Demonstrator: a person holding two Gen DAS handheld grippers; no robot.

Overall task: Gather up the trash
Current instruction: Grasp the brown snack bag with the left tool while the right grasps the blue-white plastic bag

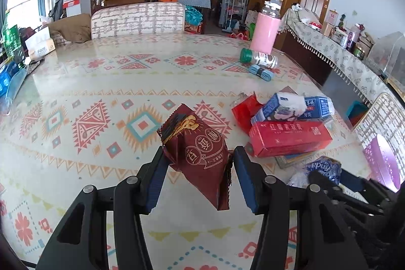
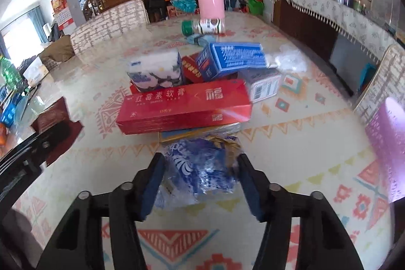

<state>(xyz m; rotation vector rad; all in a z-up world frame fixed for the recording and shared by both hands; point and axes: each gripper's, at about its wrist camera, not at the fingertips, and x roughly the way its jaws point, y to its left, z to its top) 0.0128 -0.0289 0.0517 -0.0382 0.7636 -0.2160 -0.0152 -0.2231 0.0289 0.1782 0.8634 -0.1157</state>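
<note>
Left wrist view: the left tool (image 1: 198, 170) clamps a dark red foil snack wrapper (image 1: 200, 146) between its blue ribbed pads, the crinkled packet lifted clear of the surface (image 1: 101, 98), a glossy top printed with coral and teal geometric motifs. To the right lies a heap of flat cardboard boxes: a long red carton (image 1: 291, 138) in front, a blue box (image 1: 314, 106) behind it, a small red pack (image 1: 244, 111) at the side. Further back a clear jar with a green cap (image 1: 258, 58) lies on its side beside a tall pink bottle (image 1: 265, 28). The right tool (image 1: 329, 175) shows at lower right with a blue plastic wrapper (image 1: 321, 167).

Right wrist view: the right tool (image 2: 200, 173) has its pads pressed on either side of the blue plastic wrapper (image 2: 200, 163), a shiny, crumpled film with white print, held just in front of the long red carton (image 2: 184, 108). A soft tissue pack (image 2: 155, 71) and the blue box (image 2: 233, 60) sit atop the heap.
</note>
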